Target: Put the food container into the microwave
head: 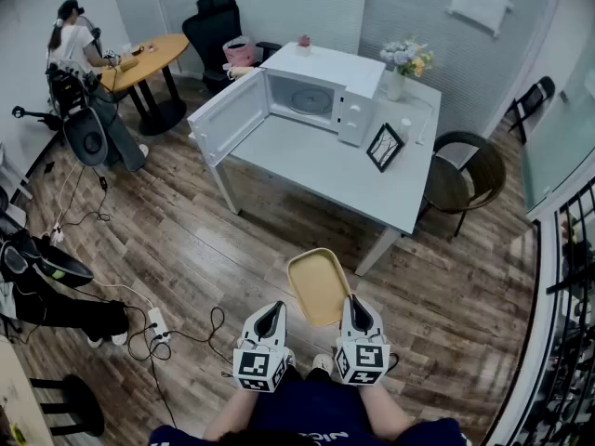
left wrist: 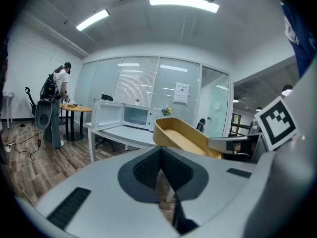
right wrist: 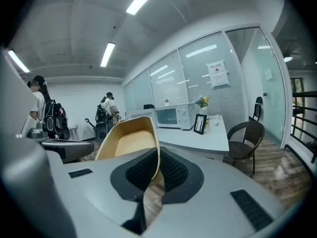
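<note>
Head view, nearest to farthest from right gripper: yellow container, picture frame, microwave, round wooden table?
1. Yellow container, held by the right gripper.
2. Picture frame, ahead, slightly right.
3. Microwave, behind the frame, door open.
4. Round wooden table, far upper left.

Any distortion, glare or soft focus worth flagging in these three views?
Head view: heavy fisheye curvature, dark corners, even light; the microwave is sharp. Left gripper view: round dark vignette, ceiling light blown out. Right gripper view: same vignette, food container crisp, glass wall carries bright light streaks.
</note>
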The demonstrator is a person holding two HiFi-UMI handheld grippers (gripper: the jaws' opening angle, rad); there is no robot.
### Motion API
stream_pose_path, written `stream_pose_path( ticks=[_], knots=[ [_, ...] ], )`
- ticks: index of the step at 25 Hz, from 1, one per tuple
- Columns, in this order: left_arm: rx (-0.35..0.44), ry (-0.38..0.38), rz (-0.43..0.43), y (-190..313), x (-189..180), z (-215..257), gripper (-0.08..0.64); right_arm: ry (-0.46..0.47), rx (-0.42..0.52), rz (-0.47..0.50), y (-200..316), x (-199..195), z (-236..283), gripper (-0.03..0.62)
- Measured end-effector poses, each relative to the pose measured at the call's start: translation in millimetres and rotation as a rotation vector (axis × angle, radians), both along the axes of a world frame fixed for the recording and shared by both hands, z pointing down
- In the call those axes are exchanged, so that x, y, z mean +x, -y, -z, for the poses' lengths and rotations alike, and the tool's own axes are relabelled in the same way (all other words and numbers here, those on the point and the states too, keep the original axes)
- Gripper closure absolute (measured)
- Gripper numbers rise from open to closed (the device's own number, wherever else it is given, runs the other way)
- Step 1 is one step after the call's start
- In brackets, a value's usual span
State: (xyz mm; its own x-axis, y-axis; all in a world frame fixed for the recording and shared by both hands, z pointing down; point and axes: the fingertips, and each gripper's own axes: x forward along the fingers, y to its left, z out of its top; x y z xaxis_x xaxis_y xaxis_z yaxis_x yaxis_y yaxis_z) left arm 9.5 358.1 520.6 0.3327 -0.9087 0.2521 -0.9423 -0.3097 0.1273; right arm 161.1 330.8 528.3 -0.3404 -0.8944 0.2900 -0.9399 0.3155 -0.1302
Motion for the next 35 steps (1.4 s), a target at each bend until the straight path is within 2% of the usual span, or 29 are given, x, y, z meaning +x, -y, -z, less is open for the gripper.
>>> stream_pose_path(
  ticks=[10,14,15,17,20,23,27,31,35],
  knots=[
    [0.017,0.003,-0.015,-7,-14,4,0.557,-0.011,0.000,-0.014,-9,-7,-1,0.565],
    [0.007,-0.054,-0.043,-11,-13,2,0.555,0.026,0.012,-0.024,-11,-8,2,0.560],
    [0.002,-0.077,-0.055,-11,-11,1,0.529,0.028,0.013,-0.023,-11,-8,2,0.560],
    [-0.008,-0.113,-0.075,-12,-10,0,0.357,0.038,0.006,-0.017,-12,-10,2,0.560],
    [-0.022,-0.121,-0.080,-15,-11,-4,0.287,0.070,-0.010,-0.021,-14,-10,1,0.558],
    [-0.051,-0.113,-0.078,-15,-17,-11,0.223,0.055,-0.012,-0.038,-16,-10,-1,0.558],
    [-0.046,-0.072,-0.122,-16,-18,-11,0.179,0.034,-0.011,-0.059,-18,-9,-1,0.558],
    [-0.037,-0.086,-0.164,-14,-21,-5,0.178,0.040,-0.009,-0.090,-17,-12,-2,0.557],
    [-0.028,-0.066,-0.179,-14,-33,-7,0.179,0.043,0.014,-0.095,-17,-25,1,0.557]
  ],
)
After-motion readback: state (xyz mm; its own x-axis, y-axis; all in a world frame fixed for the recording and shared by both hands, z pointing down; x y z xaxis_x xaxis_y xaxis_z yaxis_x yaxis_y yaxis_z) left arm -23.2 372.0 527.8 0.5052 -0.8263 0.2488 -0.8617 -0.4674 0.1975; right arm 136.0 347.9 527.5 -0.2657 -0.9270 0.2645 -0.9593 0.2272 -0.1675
